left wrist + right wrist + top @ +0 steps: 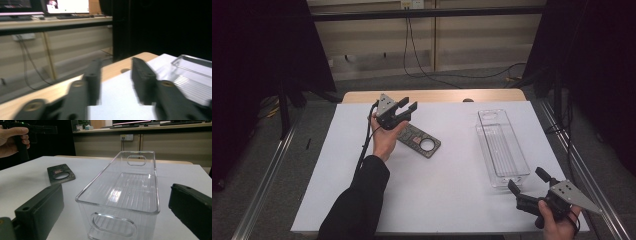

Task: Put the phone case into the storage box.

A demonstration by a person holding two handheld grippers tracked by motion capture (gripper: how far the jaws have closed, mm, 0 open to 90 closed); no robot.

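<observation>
Both claws are wide open and hold nothing, the left gripper (403, 109) up near the table's (452, 200) far edge over the flat dark plate (419, 141), the right gripper (528, 184) by the clear bin (503, 147) at the near right corner, so picking up probably comes next.

No legible text, labels or numbers were found; a small reddish mark on the dark flat plate (61, 173) was unreadable.

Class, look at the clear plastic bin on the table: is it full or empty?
Empty. Through the clear bin the right gripper view shows only its bare ribbed floor; the dark flat plate lies outside it on the white sheet.
</observation>
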